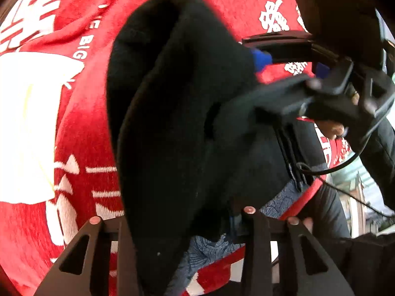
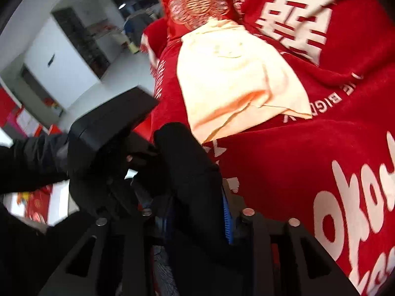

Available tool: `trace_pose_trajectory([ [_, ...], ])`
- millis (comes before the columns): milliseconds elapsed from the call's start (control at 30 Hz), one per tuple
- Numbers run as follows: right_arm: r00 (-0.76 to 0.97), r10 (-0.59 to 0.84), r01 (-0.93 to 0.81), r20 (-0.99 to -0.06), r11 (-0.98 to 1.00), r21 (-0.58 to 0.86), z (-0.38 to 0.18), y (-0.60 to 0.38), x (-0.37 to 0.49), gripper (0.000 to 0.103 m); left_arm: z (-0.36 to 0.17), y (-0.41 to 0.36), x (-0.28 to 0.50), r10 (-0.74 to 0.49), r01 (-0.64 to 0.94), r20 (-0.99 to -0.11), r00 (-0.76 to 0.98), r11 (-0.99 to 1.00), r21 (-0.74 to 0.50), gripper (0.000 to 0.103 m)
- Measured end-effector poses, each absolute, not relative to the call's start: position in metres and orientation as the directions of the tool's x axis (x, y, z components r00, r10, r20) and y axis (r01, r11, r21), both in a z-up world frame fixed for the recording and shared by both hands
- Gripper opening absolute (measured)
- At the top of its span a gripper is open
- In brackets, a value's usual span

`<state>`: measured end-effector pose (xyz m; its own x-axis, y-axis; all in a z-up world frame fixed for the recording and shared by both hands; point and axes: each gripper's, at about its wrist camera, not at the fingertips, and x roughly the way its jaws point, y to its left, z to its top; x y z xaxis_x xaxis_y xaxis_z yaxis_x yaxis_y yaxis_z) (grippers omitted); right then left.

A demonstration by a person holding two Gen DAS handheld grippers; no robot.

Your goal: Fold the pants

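Observation:
The black pants (image 1: 172, 123) hang bunched in the air over a red bed cover (image 1: 81, 123). My left gripper (image 1: 182, 224) is shut on the pants, which fill the space between its fingers. My right gripper (image 2: 195, 212) is shut on another part of the pants (image 2: 192, 172). In the left wrist view the right gripper (image 1: 251, 61) reaches in from the right and its blue pads (image 1: 261, 60) pinch the cloth. In the right wrist view the left gripper's body (image 2: 108, 143) is close on the left. Much of the pants is hidden in folds.
The red bed cover (image 2: 308, 148) with white lettering fills the area below. A pale yellow cloth (image 2: 234, 79) lies on it beside a red patterned pillow (image 2: 197, 5). A room with white walls and shelves (image 2: 81, 39) lies beyond the bed edge.

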<state>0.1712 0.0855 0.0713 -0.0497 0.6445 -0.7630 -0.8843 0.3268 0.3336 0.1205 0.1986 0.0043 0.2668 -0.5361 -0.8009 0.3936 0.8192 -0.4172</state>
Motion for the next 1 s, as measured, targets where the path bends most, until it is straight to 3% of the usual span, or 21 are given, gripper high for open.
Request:
trace_pose_trajectory([
  [33,-0.034,0.649,-0.873,-0.76,0.351,0.339,0.074,0.082,0.174,0.063,0.005,0.197,0.119,-0.515,0.375,-0.815,0.268,0.834,-0.404,0.034],
  [100,0.05,0.684,-0.832,-0.727,0.432,0.349,0.088,0.067,0.179,0.073,0.01,0.19,0.115,-0.464,0.344,-0.841,0.279,0.866,-0.363,0.034],
  [167,0.136,0.711,-0.786,-0.69,0.501,0.362,0.103,0.043,0.175,0.073,0.017,0.183,0.111,-0.433,0.332,-0.854,0.289,0.882,-0.335,0.034],
  [267,0.251,0.624,-0.762,-0.74,0.599,0.246,0.101,0.023,0.145,0.073,0.025,0.176,0.105,-0.4,0.309,-0.873,0.28,0.898,-0.312,0.033],
  [400,0.189,0.537,-0.706,-0.822,0.657,0.266,0.043,0.003,0.102,0.073,0.029,0.169,0.105,-0.394,0.28,-0.885,0.249,0.904,-0.324,0.032],
  [500,0.153,0.345,-0.634,-0.926,0.753,0.176,-0.022,-0.009,0.084,0.074,0.038,0.158,0.103,-0.367,0.276,-0.9,0.236,0.913,-0.3,0.03],
  [700,0.293,0.47,-0.508,-0.833,0.814,0.281,0.007,-0.079,0.052,0.074,0.065,0.112,0.085,-0.273,0.32,-0.924,0.268,0.93,-0.182,0.028],
  [833,0.412,0.351,-0.408,-0.841,0.896,0.175,0.013,-0.137,0.032,0.074,0.081,0.077,0.079,-0.236,0.345,-0.93,0.283,0.929,-0.131,0.028],
  [1000,0.453,0.354,-0.291,-0.818,0.926,0.239,0.012,-0.2,0.012,0.074,0.11,0.027,0.071,-0.228,0.391,-0.927,0.298,0.915,-0.1,0.027],
])
